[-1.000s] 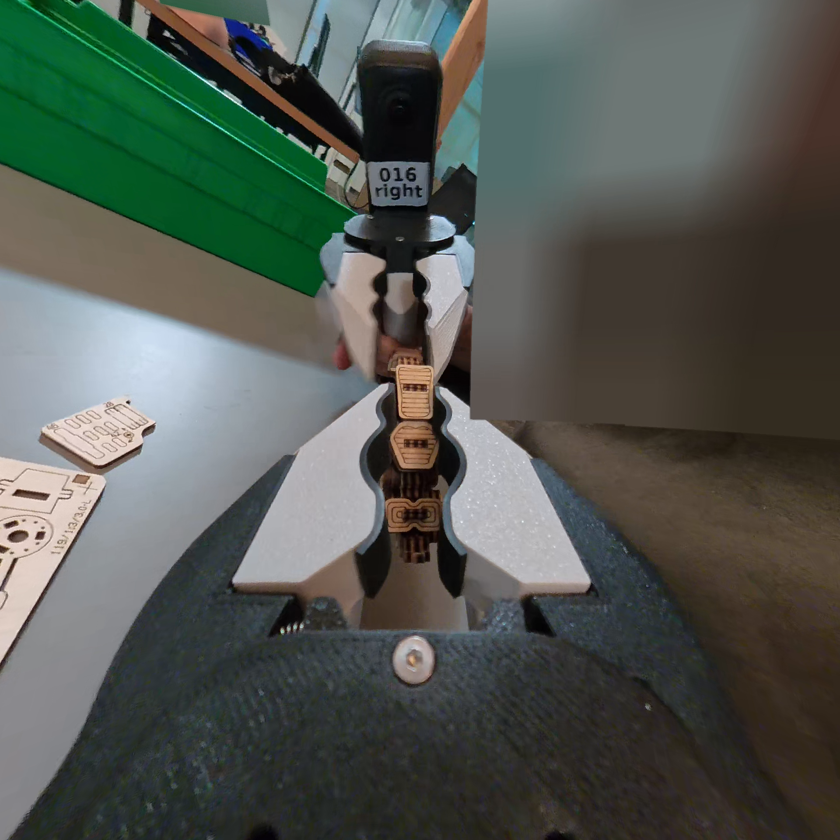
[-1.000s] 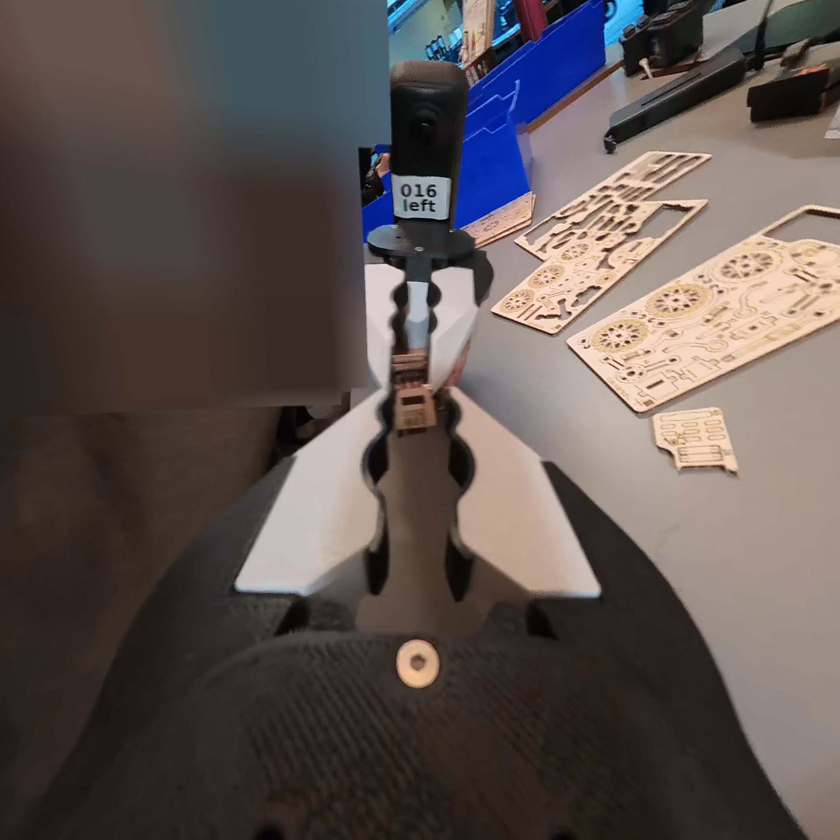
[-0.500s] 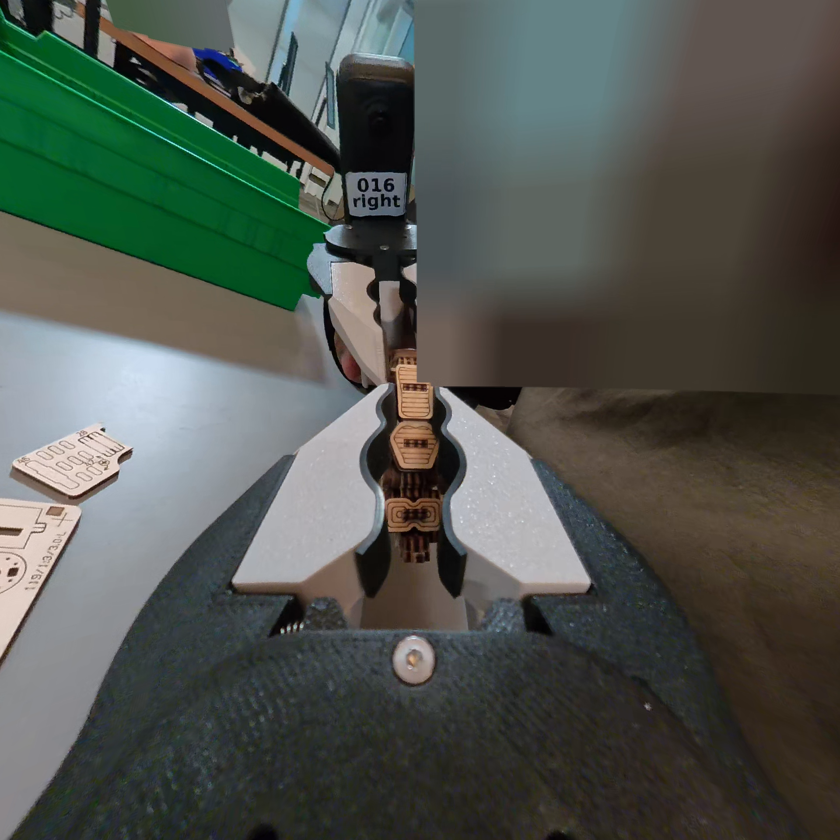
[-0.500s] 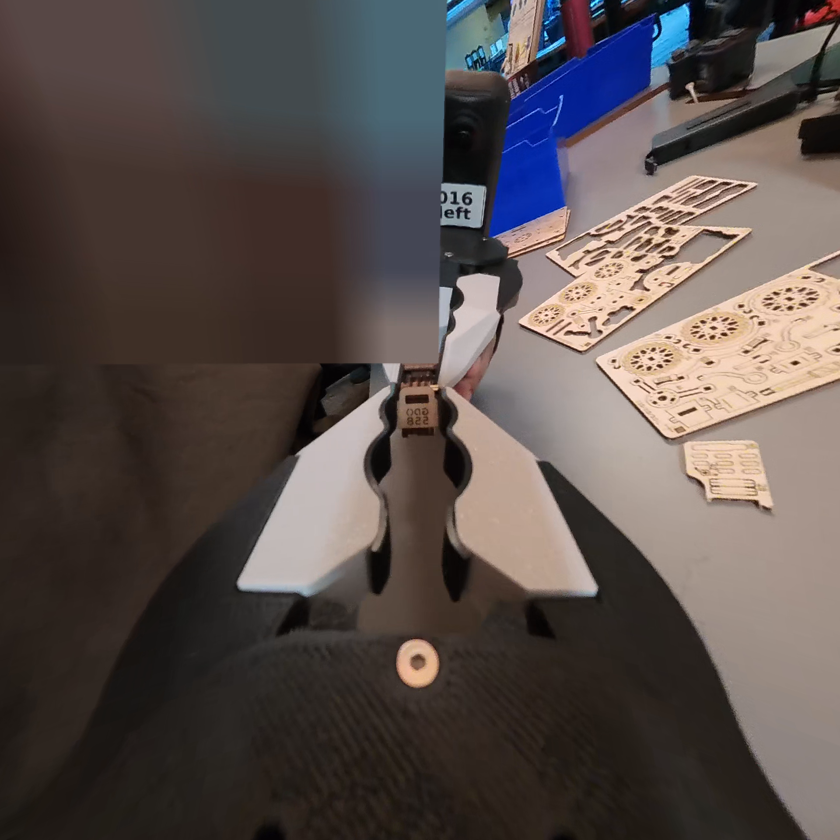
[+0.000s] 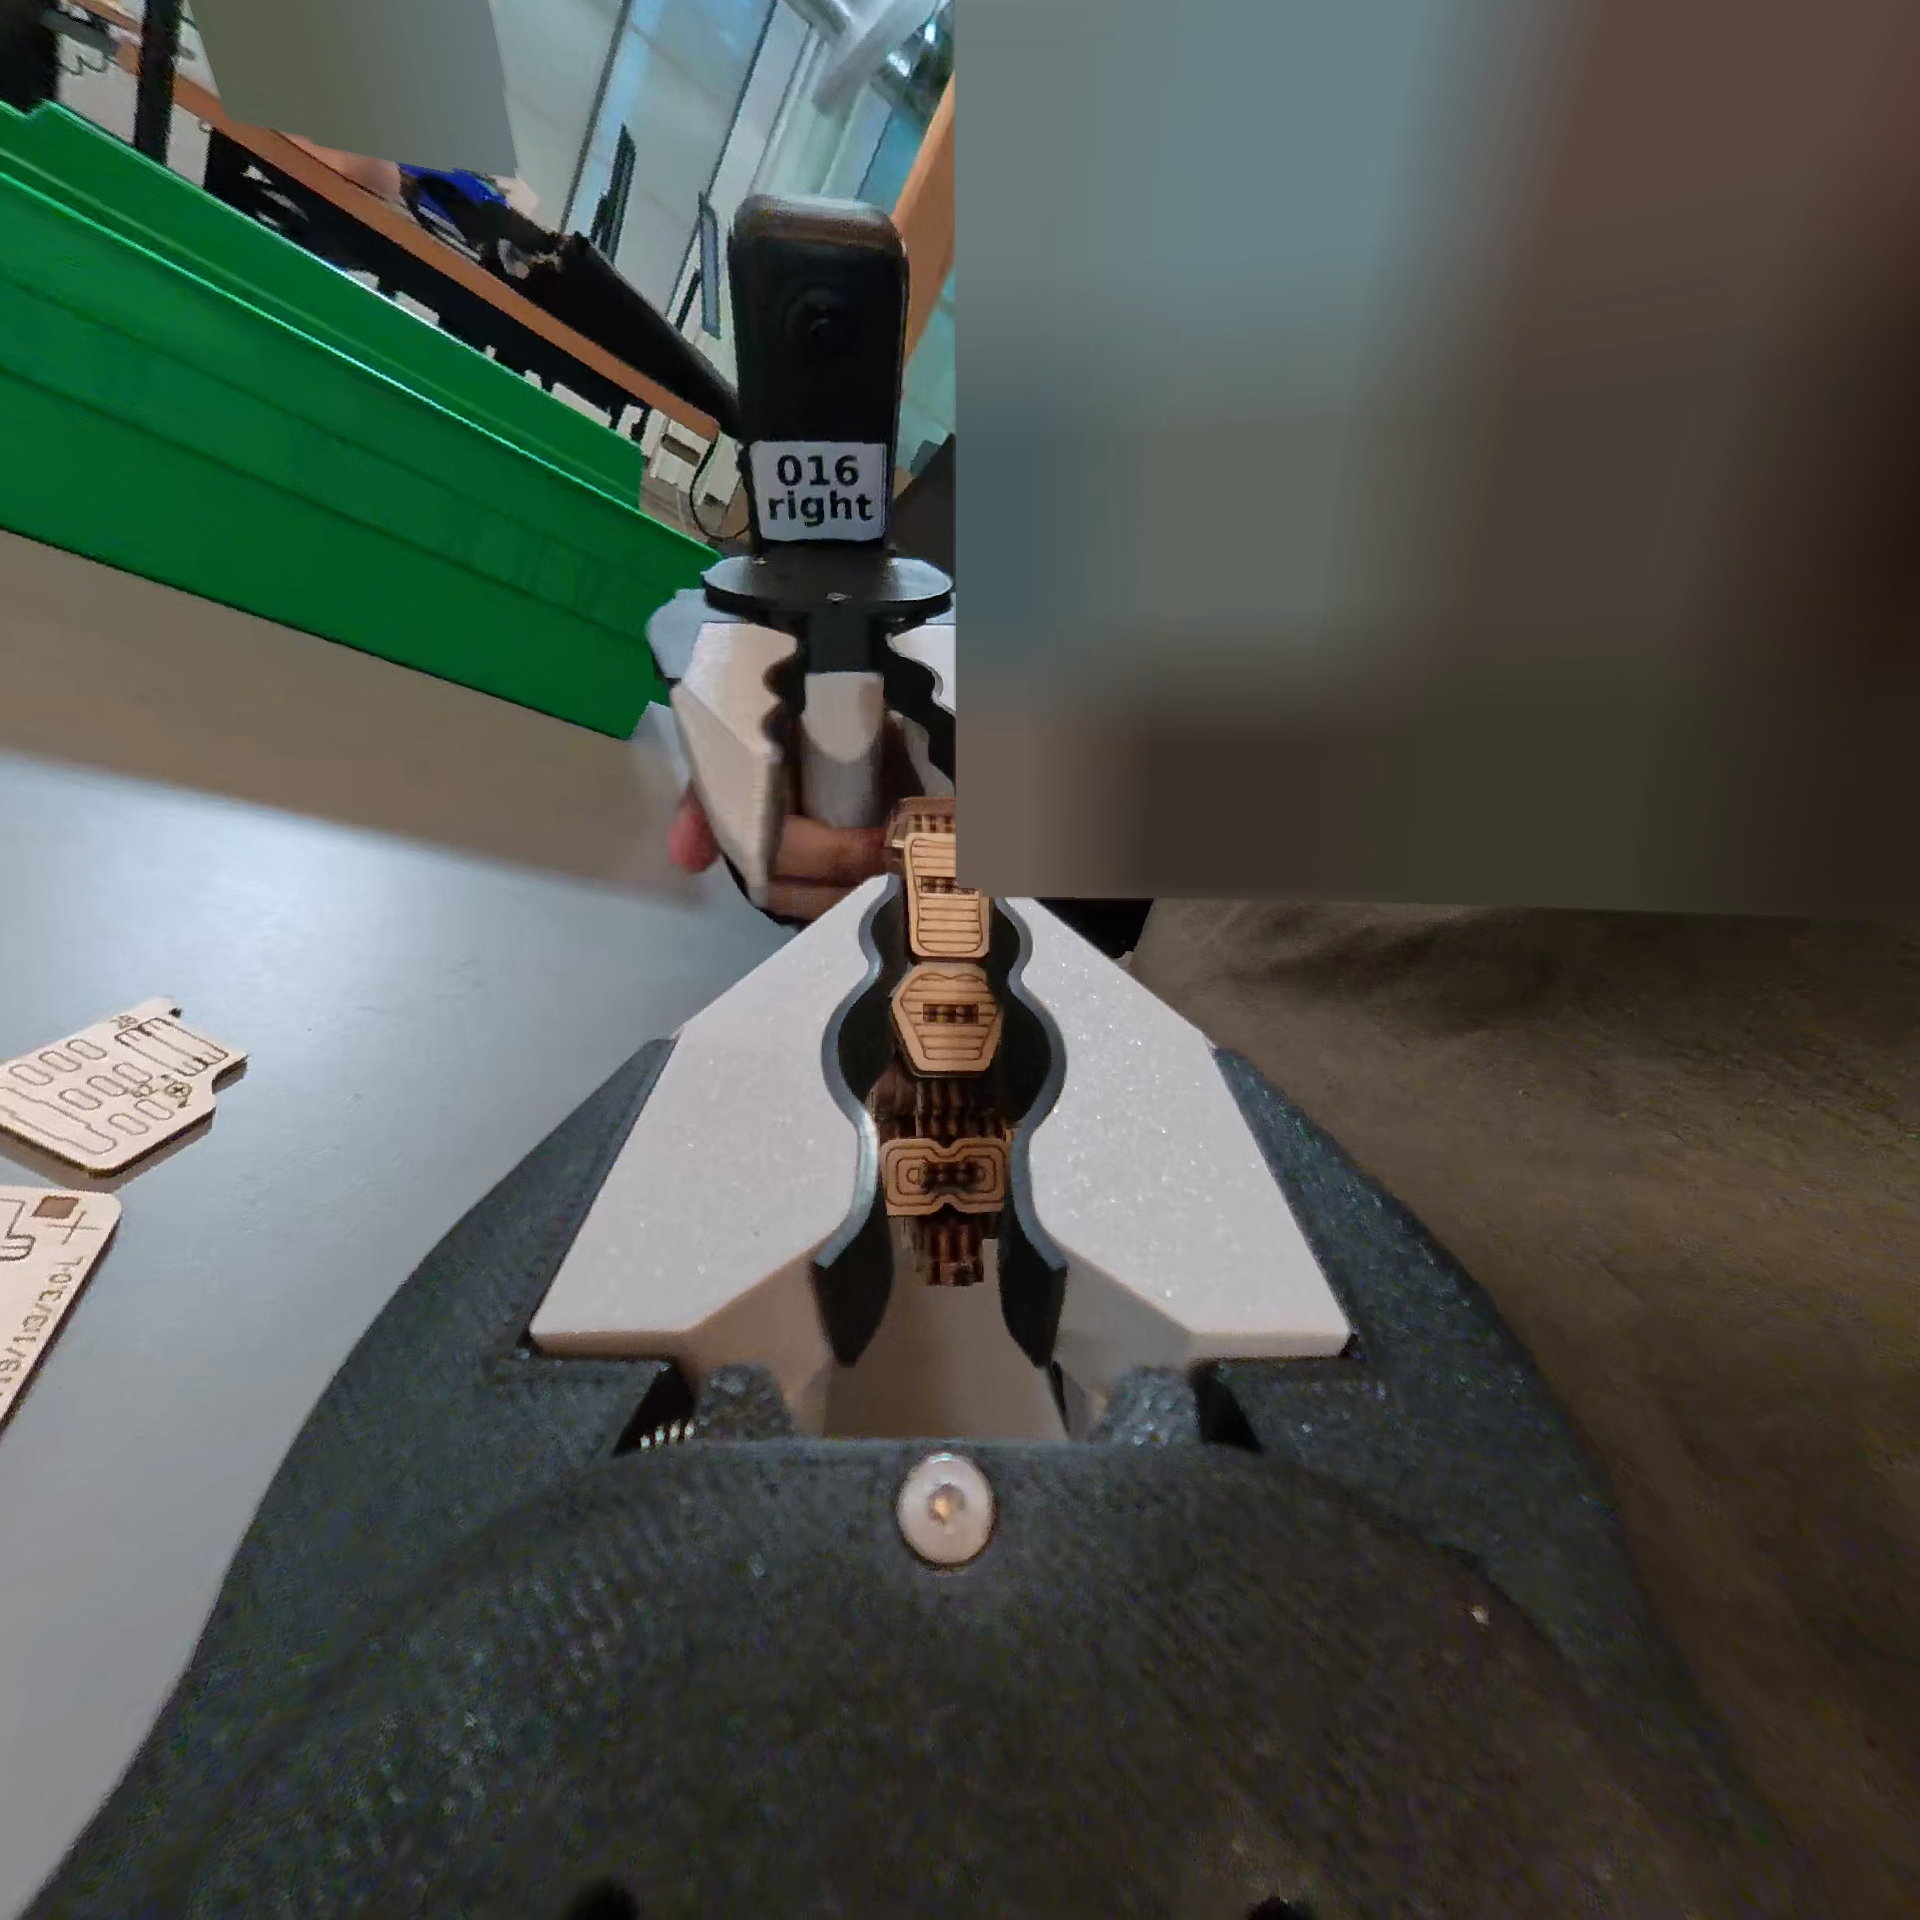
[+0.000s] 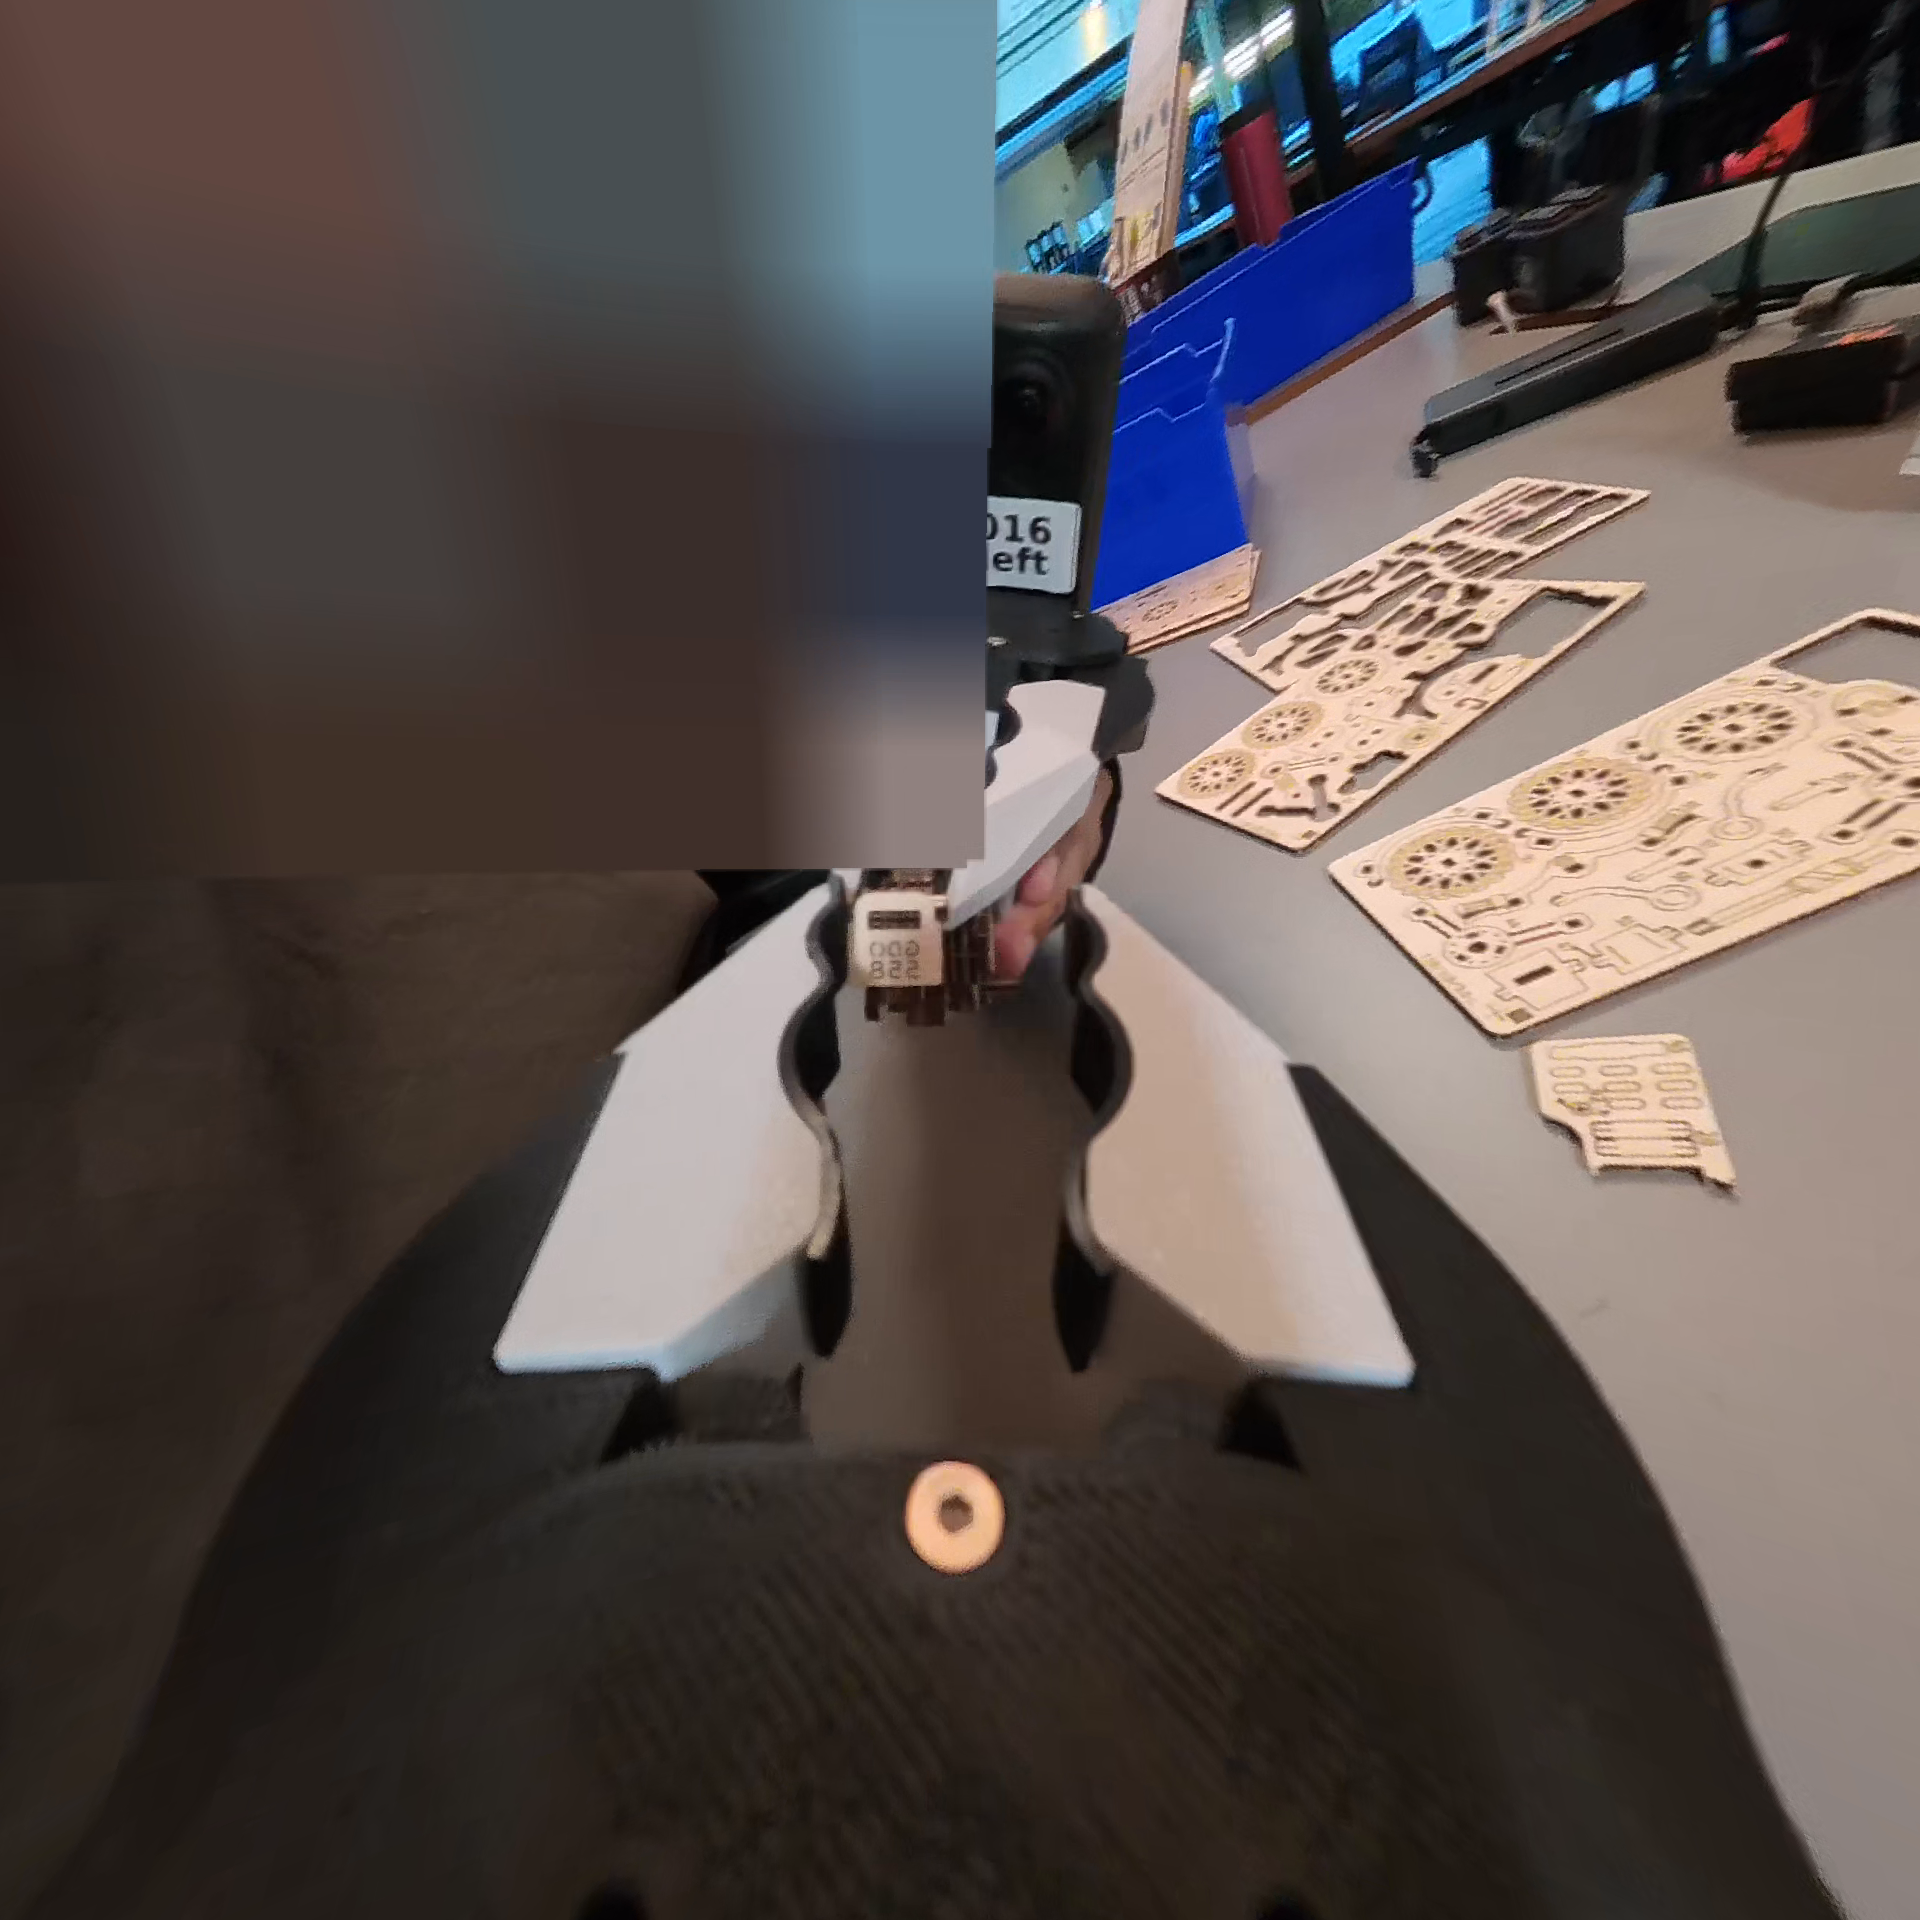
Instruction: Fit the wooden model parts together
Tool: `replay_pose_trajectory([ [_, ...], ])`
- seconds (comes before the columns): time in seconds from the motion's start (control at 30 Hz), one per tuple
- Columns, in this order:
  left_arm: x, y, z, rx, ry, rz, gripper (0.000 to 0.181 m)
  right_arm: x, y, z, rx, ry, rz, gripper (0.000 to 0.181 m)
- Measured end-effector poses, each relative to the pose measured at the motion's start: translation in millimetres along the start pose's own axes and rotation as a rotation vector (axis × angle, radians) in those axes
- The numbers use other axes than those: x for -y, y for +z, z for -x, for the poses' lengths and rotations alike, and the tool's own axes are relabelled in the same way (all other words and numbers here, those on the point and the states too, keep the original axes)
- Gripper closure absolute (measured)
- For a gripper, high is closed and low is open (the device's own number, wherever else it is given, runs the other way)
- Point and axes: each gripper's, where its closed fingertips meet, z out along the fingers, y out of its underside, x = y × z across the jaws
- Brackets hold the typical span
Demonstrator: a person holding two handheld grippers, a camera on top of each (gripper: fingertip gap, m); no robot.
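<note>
A wooden model part (image 5: 945, 1023), a chain of small laser-cut plates on dark ribs, sits clamped between the fingers of my left gripper (image 5: 940, 914), which is shut on it above the grey table (image 5: 312, 987). My right gripper (image 6: 951, 925) faces it head-on with its fingers spread. The end of the wooden part (image 6: 899, 951) sits between its tips, close to the left finger, and the right finger stands clear of it. The left gripper's white fingers (image 6: 1039, 810) show behind the part. The right gripper's fingers (image 5: 727, 769) show in the left wrist view, partly hidden.
Several laser-cut wooden sheets (image 6: 1621, 831) lie on the table to the right, with a small cut-out sheet (image 6: 1631, 1112) nearer. Blue bins (image 6: 1174, 488) and black devices (image 6: 1558, 374) stand behind. Green bins (image 5: 260, 436) and another small sheet (image 5: 114, 1081) lie on the left. Only a small space, under 4 cm, lies between the two pairs of fingers.
My right gripper's fingers have spread apart and no longer pinch the end of the wooden part. The left gripper keeps its hold. Both views have shifted a little sideways.
</note>
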Motion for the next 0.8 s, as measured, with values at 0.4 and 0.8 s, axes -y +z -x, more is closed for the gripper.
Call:
replay_pose_trajectory([
  [0.4, -2, 3, 1, 0.008, -0.007, 0.000, 0.170, 2, -2, 11, 0.104, 0.057, -0.020, 0.166],
  [0.8, -3, 5, -6, -0.016, 0.011, 0.005, 0.170, 5, -5, 8, 0.121, 0.112, -0.042, 0.142],
])
